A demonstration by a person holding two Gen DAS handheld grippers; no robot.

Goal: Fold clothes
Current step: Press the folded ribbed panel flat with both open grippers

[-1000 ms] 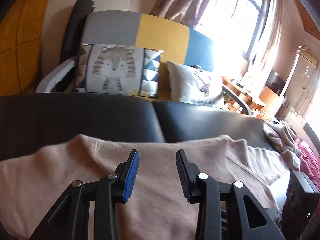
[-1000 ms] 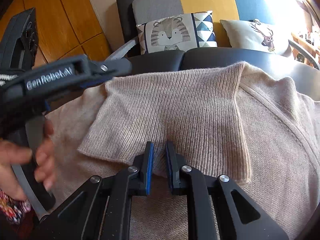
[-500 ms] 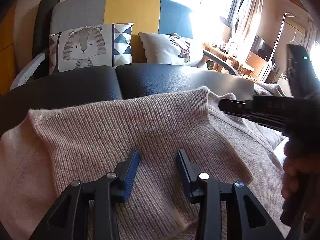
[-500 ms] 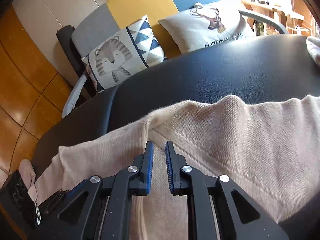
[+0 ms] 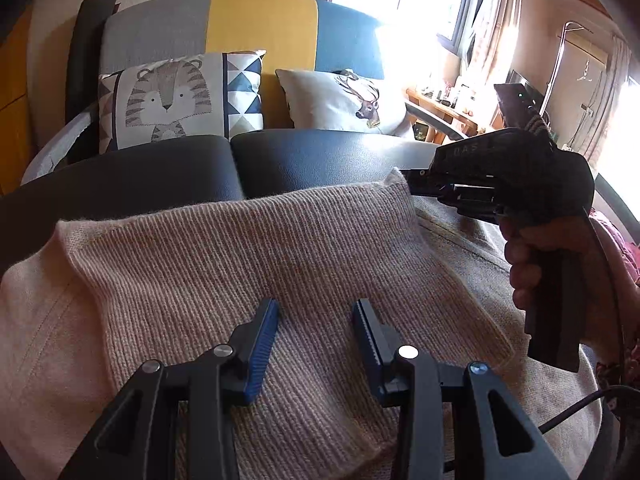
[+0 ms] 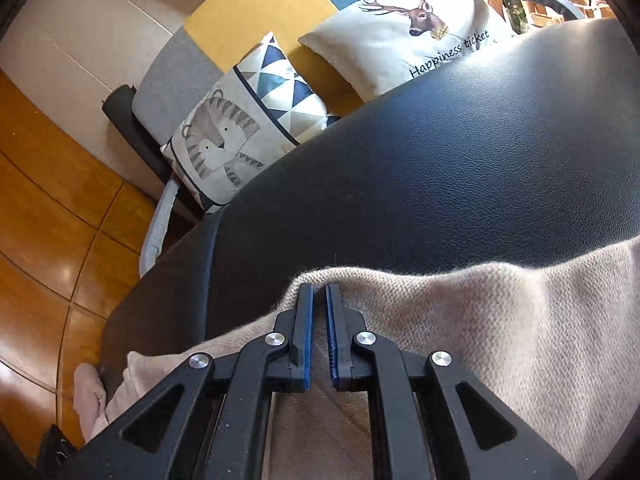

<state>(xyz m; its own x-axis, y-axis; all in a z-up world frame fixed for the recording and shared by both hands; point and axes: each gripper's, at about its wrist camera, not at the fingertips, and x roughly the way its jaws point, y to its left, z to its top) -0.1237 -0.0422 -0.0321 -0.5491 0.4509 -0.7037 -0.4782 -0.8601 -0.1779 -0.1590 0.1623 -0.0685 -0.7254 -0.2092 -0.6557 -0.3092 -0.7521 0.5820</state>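
A beige knit sweater point(image 5: 248, 264) lies spread on the black leather seat point(image 5: 312, 160), one flap folded over its body. My left gripper point(image 5: 316, 312) hovers just over the near part of that flap, jaws open, nothing between them. In the left wrist view a hand holds my right gripper point(image 5: 406, 178), whose tips sit at the flap's far right corner. In the right wrist view my right gripper point(image 6: 317, 292) is shut on the fuzzy far edge of the sweater point(image 6: 500, 320), a ridge of knit pinched between the blue pads point(image 6: 306, 320).
Behind the seat point(image 6: 440, 168) stands a grey, yellow and blue sofa with a tiger cushion point(image 5: 176, 96) and a deer cushion point(image 5: 344, 100). An orange wooden floor point(image 6: 48, 216) shows at the left. A red patterned cloth point(image 5: 624, 240) lies at the far right.
My right gripper swung from the flap's near hem to its far corner, rolled, and its jaws narrowed onto the knit edge. My left gripper dropped closer over the flap, still open.
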